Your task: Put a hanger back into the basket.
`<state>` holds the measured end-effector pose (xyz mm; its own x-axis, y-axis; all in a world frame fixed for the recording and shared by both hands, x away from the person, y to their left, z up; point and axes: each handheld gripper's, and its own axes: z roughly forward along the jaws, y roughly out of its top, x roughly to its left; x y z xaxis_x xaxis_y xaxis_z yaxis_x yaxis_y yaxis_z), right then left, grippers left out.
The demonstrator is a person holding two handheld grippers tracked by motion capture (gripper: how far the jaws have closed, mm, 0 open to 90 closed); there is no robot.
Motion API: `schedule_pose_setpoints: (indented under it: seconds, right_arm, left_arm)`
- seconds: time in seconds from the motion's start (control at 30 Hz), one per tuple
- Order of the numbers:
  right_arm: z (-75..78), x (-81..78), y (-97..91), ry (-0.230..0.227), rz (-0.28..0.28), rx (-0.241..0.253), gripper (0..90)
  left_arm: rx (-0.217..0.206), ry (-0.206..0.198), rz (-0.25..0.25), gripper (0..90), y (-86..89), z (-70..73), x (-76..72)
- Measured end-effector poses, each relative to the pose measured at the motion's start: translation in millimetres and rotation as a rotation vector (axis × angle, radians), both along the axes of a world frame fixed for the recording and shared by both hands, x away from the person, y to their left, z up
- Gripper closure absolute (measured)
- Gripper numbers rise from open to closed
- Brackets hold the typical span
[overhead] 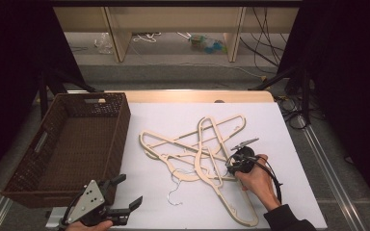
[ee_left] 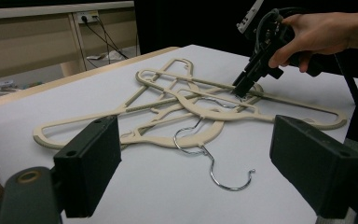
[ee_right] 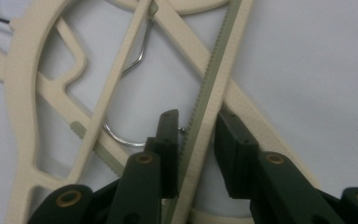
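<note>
- Cream plastic hangers [overhead: 207, 154] are lying in a tangled pile on the white-covered table [overhead: 279, 139], to the right of its middle, their bars crossing one another.
- Each hanger is showing a flat, pale beige frame with cut-outs; the right gripper view is bringing out a greenish toothed strip [ee_right: 209, 88] running along one bar, a detail the high view is too far off to give.
- Loose metal hooks are showing differently: the left gripper view is presenting one chrome hook [ee_left: 214, 163] lying on the cloth in front of the pile, while the right gripper view is catching a thin wire hook [ee_right: 135, 65] curving under the crossed bars.
- The right hand-held gripper [overhead: 238, 161] is standing at the pile's right edge, held from behind by the person's hand [overhead: 257, 178].
- Its own view is showing the jaws set on either side of the toothed bar, the left pad touching it and a narrow gap remaining at the right pad, so no full clamp is showing.
- The left hand-held gripper [overhead: 125, 192] is hanging at the table's near left edge, jaws spread wide with nothing between them, well apart from the hangers.
- A brown woven basket [overhead: 118, 130] is sitting on the table's left side.
</note>
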<state>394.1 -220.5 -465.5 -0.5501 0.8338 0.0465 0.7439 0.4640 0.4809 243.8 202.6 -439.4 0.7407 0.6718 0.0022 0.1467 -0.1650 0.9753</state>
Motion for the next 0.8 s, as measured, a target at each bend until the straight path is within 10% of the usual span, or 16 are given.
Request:
schedule_pose_setpoints:
  seconds: [0.43, 0.8]
  right_arm:
    - [15.6, -0.2, -6.0, 0.008, -0.026, 0.061, 77.2]
    - [30.4, 0.4, -4.4, -0.06, 0.025, 0.098, 79.0]
  left_arm:
    - [0.094, -0.019, -0.055, 17.6, -35.1, -3.0, 21.0]
    - [0.301, 0.059, -0.102, 25.2, -83.2, -21.6, 69.1]
